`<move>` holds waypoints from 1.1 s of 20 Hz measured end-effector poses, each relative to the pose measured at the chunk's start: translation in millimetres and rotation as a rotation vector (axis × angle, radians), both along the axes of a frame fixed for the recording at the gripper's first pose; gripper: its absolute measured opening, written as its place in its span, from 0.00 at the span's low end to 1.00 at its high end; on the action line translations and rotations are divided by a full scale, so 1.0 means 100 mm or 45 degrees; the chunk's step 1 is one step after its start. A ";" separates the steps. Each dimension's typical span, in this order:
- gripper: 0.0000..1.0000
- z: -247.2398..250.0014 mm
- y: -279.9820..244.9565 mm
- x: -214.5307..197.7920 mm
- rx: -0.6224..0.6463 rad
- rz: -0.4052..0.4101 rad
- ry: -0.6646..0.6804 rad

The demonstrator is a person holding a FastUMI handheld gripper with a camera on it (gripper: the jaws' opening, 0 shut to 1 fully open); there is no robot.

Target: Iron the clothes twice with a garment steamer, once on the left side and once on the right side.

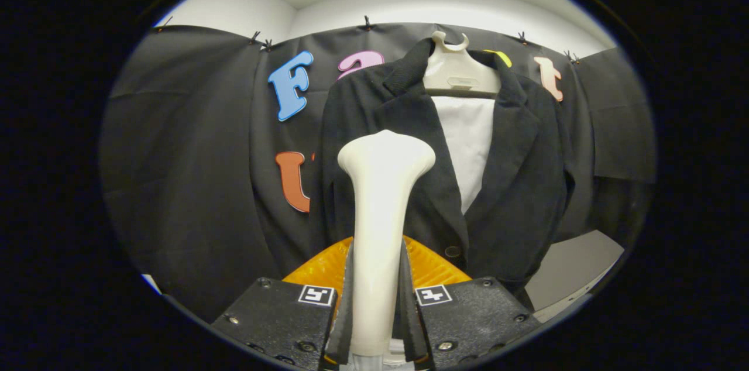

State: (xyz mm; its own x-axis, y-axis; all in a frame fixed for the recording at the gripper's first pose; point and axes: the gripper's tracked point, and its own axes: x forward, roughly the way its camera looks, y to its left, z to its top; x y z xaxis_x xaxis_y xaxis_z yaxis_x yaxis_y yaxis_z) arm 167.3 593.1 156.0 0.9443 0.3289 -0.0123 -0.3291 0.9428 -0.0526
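Observation:
A black jacket (pixel 515 184) hangs on a pale hanger (pixel 456 75) against the booth wall, open at the front over a white lining or shirt (pixel 468 143). My gripper (pixel 377 312) is shut on the cream handle of the garment steamer (pixel 380 213), which rises upright between the fingers. The steamer's wide head (pixel 386 154) sits in front of the jacket's left front panel, at about chest height. Whether the head touches the cloth I cannot tell. An orange ribbed part (pixel 433 265) shows just beyond the fingers, behind the handle.
Black cloth (pixel 193 172) covers the wall behind and to the left of the jacket. A pale surface (pixel 573 271) lies low on the right, below the jacket's hem. A button (pixel 452 251) shows on the jacket near the steamer handle.

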 end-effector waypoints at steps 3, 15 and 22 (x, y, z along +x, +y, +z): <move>0.37 -0.25 -0.03 -0.02 -0.014 -0.003 0.043; 0.37 -1.18 -0.17 -0.08 -0.064 -0.036 0.207; 0.37 -1.76 -0.26 -0.07 -0.099 -0.037 0.308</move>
